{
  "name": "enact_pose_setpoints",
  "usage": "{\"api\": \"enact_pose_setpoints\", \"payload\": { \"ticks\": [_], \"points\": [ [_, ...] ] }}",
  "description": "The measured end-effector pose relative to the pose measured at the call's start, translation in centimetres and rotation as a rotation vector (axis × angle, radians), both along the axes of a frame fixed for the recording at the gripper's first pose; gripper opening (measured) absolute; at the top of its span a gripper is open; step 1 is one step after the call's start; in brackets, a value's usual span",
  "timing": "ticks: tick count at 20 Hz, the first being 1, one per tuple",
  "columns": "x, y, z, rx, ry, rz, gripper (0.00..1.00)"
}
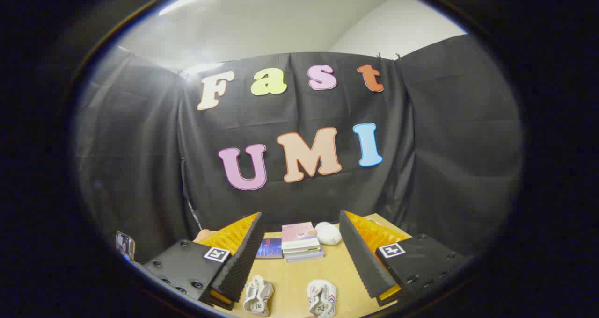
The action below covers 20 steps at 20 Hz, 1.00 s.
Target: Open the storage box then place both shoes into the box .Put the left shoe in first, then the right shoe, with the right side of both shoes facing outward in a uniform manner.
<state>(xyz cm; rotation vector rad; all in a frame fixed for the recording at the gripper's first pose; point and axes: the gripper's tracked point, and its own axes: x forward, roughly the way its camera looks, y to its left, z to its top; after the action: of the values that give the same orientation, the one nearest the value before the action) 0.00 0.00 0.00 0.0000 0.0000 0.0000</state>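
- Jaws first: the gripper [299, 257] is spread wide with nothing held, its two ribbed black fingers [238, 257] well apart and up above the tabletop.
- Both shoes sit on the wooden table [292, 280] down between the fingers, side by side but not touching. They're small and white with red and blue stripes: one shoe [257, 295] is close to the left finger, the other shoe [322, 298] is toward the right. Can't honestly tell from here which is the left and which is the right.
- I can't pick out the storage box anywhere, so I'd say nothing's started: box still to open, both shoes still to go in.
- Beyond the shoes, a stack of books [301, 242] with a pinkish cover on top, and a dark blue book [270, 248] just beside it lying flat.
- A white roundish thing [328, 233], maybe soft, sits next to the stack on the other side.
- Off behind the left finger there's what looks like a phone [125, 245].
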Motion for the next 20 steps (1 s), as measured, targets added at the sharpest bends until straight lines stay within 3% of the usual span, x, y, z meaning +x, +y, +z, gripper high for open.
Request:
{"api": "enact_pose_setpoints", "payload": {
  "ticks": [10, 20],
  "points": [
    [-0.8, -0.9, 0.6, -0.012, -0.02, -0.05, 0.99],
    [-0.6, 0.8, -0.7, -0.028, 0.01, -0.018, 0.99]
  ]
}}
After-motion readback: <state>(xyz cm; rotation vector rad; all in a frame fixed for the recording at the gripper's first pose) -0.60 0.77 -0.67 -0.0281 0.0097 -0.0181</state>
